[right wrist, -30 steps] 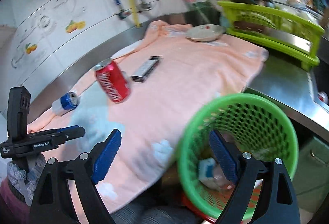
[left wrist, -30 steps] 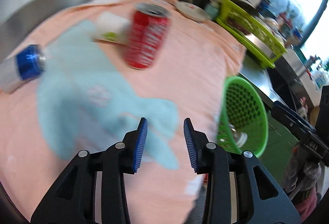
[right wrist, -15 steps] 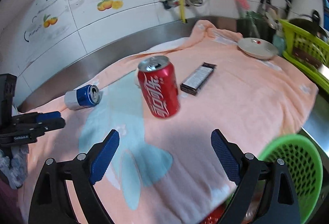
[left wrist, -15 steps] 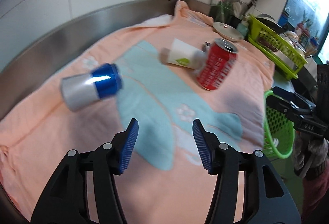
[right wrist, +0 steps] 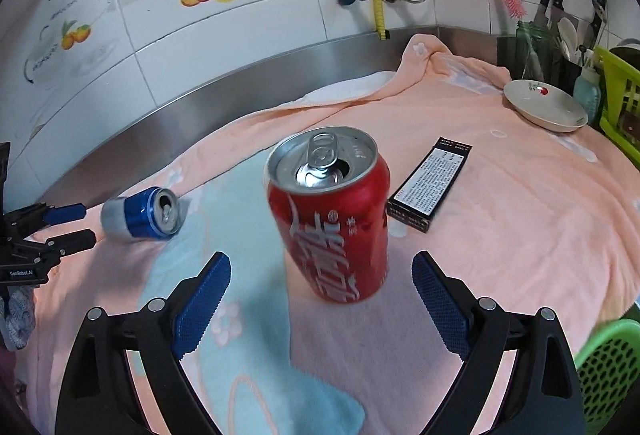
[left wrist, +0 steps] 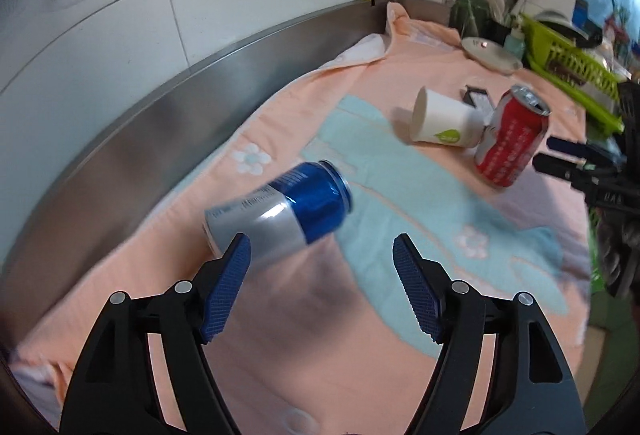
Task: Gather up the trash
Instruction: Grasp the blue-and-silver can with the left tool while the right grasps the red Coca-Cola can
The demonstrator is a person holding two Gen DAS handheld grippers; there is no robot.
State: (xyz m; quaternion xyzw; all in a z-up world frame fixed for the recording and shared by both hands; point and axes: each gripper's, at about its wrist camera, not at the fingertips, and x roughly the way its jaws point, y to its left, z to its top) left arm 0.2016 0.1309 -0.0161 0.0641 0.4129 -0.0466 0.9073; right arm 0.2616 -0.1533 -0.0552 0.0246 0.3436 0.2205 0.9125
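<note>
Both grippers have advanced toward their cans since half a second ago, and the left jaws have spread wider. Left gripper (left wrist: 322, 255): jaws wide apart and empty, its left fingertip (left wrist: 236, 255) overlapping the silver end of the blue can (left wrist: 280, 211) in this view; whether they touch cannot be told. The blue can lies on its side on the peach towel (left wrist: 400, 43), now much nearer the left wrist camera than before. Right gripper (right wrist: 322, 275): jaws wide apart, holding nothing, flanking the red can (right wrist: 334, 215) without contact. The red can stands upright on the towel, opened top visible, and fills more of the right wrist view than earlier. A paper cup (left wrist: 444, 121) lies on its side just beside the red can. A black box (right wrist: 430, 183) lies flat to the red can's right. The green basket (right wrist: 604, 371) shows at the lower right edge, well apart from both cans.
</note>
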